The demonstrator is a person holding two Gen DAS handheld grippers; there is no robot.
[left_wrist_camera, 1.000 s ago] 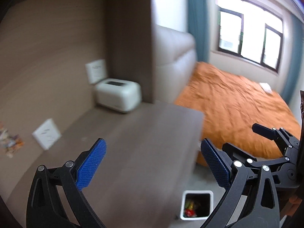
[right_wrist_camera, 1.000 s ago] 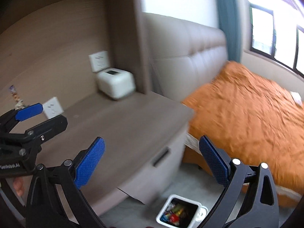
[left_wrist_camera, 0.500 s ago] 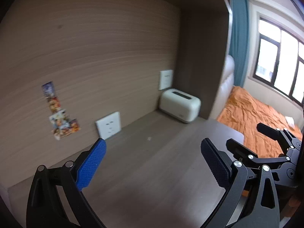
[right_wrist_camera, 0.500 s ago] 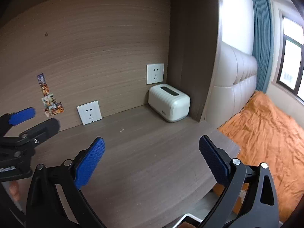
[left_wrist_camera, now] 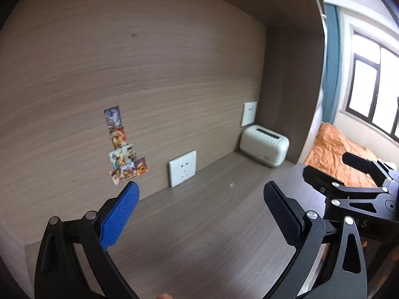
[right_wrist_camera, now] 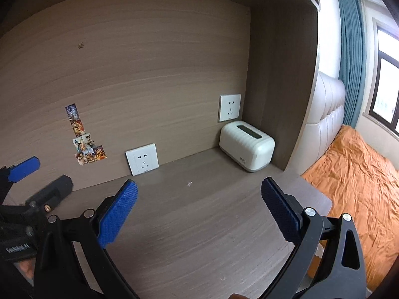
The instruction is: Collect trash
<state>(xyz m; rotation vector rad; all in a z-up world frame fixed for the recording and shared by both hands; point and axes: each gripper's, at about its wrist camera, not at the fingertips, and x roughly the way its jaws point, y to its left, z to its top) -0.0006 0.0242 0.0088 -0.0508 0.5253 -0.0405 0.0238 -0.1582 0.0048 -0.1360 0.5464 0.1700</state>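
Observation:
A tiny pale scrap [left_wrist_camera: 232, 185] lies on the brown wooden desktop [left_wrist_camera: 199, 224], between the wall and the grippers; it also shows in the right wrist view [right_wrist_camera: 189, 183]. My left gripper [left_wrist_camera: 199, 206] is open and empty above the desktop. My right gripper [right_wrist_camera: 199, 204] is open and empty too, to the right of the left one. Each gripper shows at the edge of the other's view. No bin is in view.
A white ribbed box [right_wrist_camera: 247, 145] stands in the back right corner of the desk. Two white wall sockets [right_wrist_camera: 142, 159] [right_wrist_camera: 230, 107] and small picture stickers [right_wrist_camera: 86, 144] are on the back panel. An orange bed [right_wrist_camera: 356, 174] lies to the right.
Both views have swung up and left from the floor, bin and bed towards the desk's back panel. The bin with trash has left the view. Both grippers stay open.

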